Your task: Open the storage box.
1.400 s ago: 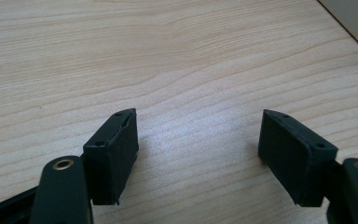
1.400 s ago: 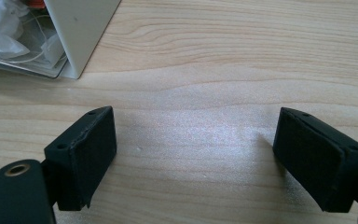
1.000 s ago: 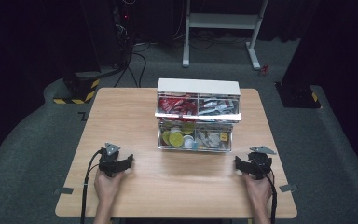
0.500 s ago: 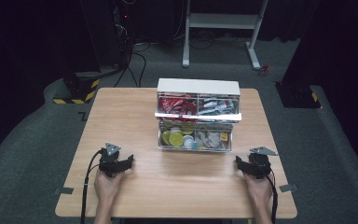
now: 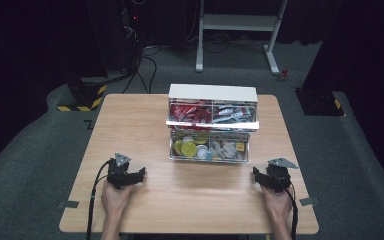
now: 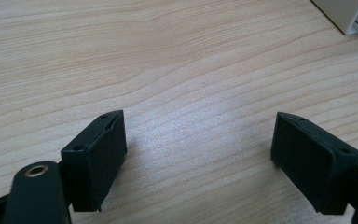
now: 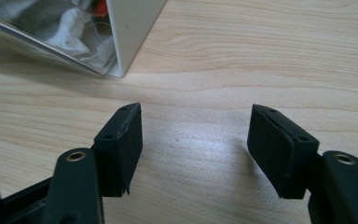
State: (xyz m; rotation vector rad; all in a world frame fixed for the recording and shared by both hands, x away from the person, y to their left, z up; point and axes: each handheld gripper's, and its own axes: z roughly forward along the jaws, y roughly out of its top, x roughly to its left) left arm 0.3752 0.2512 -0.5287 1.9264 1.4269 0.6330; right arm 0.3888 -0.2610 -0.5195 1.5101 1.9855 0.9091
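Observation:
A white drawer box (image 5: 212, 93) stands at the middle of the wooden table (image 5: 130, 125). Its upper drawers hold red and grey packets, and its lower drawer (image 5: 209, 149) is pulled out with round yellow and silver pieces inside. My left gripper (image 5: 142, 173) (image 6: 198, 154) rests low over the table at the front left. It is open; its jaws have just been opening, with bare wood between them. My right gripper (image 5: 255, 173) (image 7: 196, 144) sits at the front right. It is open; its jaws have just been closing, with nothing between them. A corner of the box (image 7: 130, 28) lies ahead of it to the left.
A corner of the box (image 6: 342, 14) shows at the top right of the left gripper view. Beyond the table stand a white metal frame (image 5: 240, 22), a black-and-yellow striped base (image 5: 82, 100) and floor cables (image 5: 145, 60). A dark block (image 5: 320, 102) sits at the right.

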